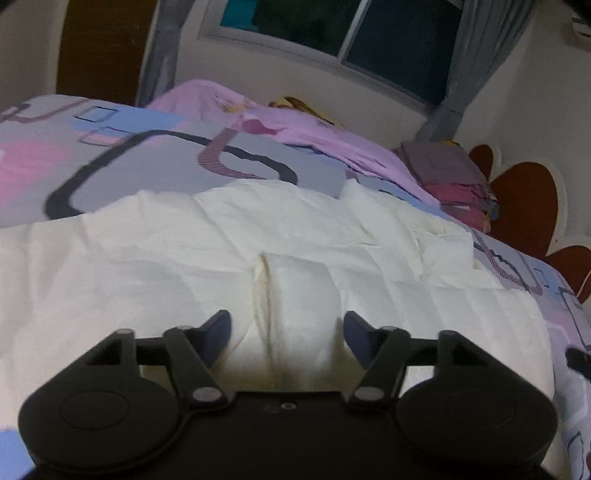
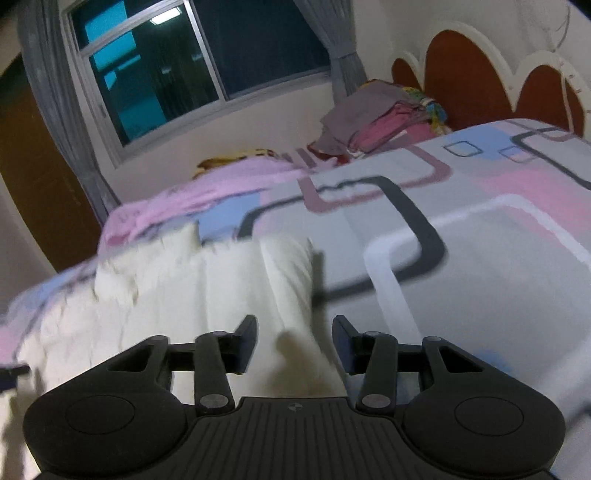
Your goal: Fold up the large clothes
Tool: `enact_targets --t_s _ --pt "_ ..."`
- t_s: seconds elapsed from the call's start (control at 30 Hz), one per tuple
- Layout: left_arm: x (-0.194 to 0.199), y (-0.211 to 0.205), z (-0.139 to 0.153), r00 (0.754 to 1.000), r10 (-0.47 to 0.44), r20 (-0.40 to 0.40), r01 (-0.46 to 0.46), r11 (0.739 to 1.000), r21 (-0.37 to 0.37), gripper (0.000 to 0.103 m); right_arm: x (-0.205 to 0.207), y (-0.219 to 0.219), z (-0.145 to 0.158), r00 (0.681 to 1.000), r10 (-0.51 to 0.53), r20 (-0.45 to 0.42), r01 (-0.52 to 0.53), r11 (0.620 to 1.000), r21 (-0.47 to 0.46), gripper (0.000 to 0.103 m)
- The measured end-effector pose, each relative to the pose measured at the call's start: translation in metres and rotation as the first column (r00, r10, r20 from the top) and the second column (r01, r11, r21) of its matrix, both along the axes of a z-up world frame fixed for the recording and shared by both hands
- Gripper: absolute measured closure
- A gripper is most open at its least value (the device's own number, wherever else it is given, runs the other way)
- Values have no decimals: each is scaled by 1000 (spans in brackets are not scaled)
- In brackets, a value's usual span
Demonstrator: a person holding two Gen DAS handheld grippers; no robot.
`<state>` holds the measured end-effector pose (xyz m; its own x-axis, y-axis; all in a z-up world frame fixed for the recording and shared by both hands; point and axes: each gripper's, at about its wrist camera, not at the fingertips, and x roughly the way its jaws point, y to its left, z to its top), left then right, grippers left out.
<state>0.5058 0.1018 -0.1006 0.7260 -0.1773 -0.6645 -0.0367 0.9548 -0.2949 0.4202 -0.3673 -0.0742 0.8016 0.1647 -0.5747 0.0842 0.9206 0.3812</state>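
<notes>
**Op:** Right under my left gripper (image 1: pixel 287 330) there's a raised ridge of the white garment (image 1: pixel 207 240), running straight away from me between the jaws. Jaws stand wide; the pads don't press the cloth.

**Spotter:** And your right?

**Op:** The right gripper (image 2: pixel 294 338) is parted about halfway, with a fold of the same white garment (image 2: pixel 184 291) rising between the pads. I can't see them pinching it, so I call that one free as well. It sits at the garment's right edge, with bare bedspread (image 2: pixel 461 229) beyond.

**Spotter:** Which way does the piece lie?

**Op:** Spread on the bed, long axis across my view, left to right. Both hands are at the near hem, and the far edge lies further up the bed. I'd judge the next fold needs both hands gripping here.

**Spotter:** Anything in the way?

**Op:** Past the far edge, a pink cloth (image 1: pixel 295 140) lies loose. Further right, a stack of folded clothes (image 1: pixel 450 181) sits by the headboard (image 1: pixel 524 199). Both are well apart from the garment. The window (image 1: pixel 332 26) is behind.
</notes>
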Motion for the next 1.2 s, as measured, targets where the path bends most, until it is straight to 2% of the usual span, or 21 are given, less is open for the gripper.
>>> enact_targets --t_s 0.13,0.17,0.23,0.3,0.33,0.4,0.43,0.5,0.53,0.57,0.6,0.67,0.73,0.77,0.8,0.9,0.97,1.03,1.1,1.13,1.2 --pt "26 -4 -11 997 -52 -54 51 999 -7 61 55 -19 -10 998 -20 -58 28 989 142 58" --pt "30 -5 -14 995 -70 -67 69 998 -9 74 65 -24 -15 997 -27 -75 39 984 172 58" --pt "31 -8 -18 994 -88 -58 87 996 -18 88 82 -29 -25 994 -30 -104 51 976 214 58" --pt "19 -10 -12 996 -80 28 79 997 8 95 88 -26 -28 995 -18 -95 32 990 141 62" --pt "13 -10 -10 996 -65 58 63 998 21 96 91 -20 -31 993 -19 -113 24 999 40 75" --pt "10 -8 -14 998 -48 49 46 998 37 95 93 -14 -42 988 -28 -152 20 998 -56 76" --pt "12 -8 -19 998 -57 26 56 997 45 94 92 -16 -45 987 -32 -158 22 998 -66 76" --pt "15 -9 -22 997 -76 -9 76 994 80 78 84 -22 -39 989 -47 -137 40 998 -54 76" --pt "13 -7 -18 998 -63 -13 64 994 89 64 76 -25 -31 994 -53 -97 49 998 -42 76" --pt "8 -3 -11 999 -33 9 32 995 97 42 69 -25 -22 998 -44 -55 42 998 -38 76" --pt "-2 0 -1 997 16 73 -24 993 113 35 65 -22 -14 999 -24 -29 23 999 -47 76" --pt "-15 -4 16 985 50 166 -73 988 135 35 64 -12 -6 999 30 -19 -31 997 -70 76" --pt "-14 -23 23 984 -28 178 4 992 130 39 66 -1 -8 996 73 -47 -76 995 -70 76" --pt "-12 -37 22 982 -85 167 61 988 145 43 67 5 -13 994 91 -66 -96 993 -72 80" --pt "-10 -48 20 980 -129 152 104 982 161 44 68 10 -20 990 102 -101 -111 990 -91 95" --pt "1 -68 -4 979 -193 65 181 970 160 44 67 20 -42 980 73 -186 -106 979 -173 96" --pt "9 -70 -22 984 -177 -5 175 971 162 44 52 18 -35 985 51 -165 -85 976 -202 96" --pt "-3 -72 -11 985 -168 32 161 972 173 43 22 15 -16 993 76 -89 -93 974 -206 95" --pt "-23 -76 3 977 -182 115 163 974 157 30 -6 15 -2 993 111 -40 -116 972 -203 95" --pt "-30 -81 6 973 -182 141 160 975 156 17 -13 21 -3 990 133 -36 -138 969 -204 95" --pt "-39 -94 3 966 -205 158 179 970 164 17 -18 32 -8 985 159 -64 -169 962 -213 95"
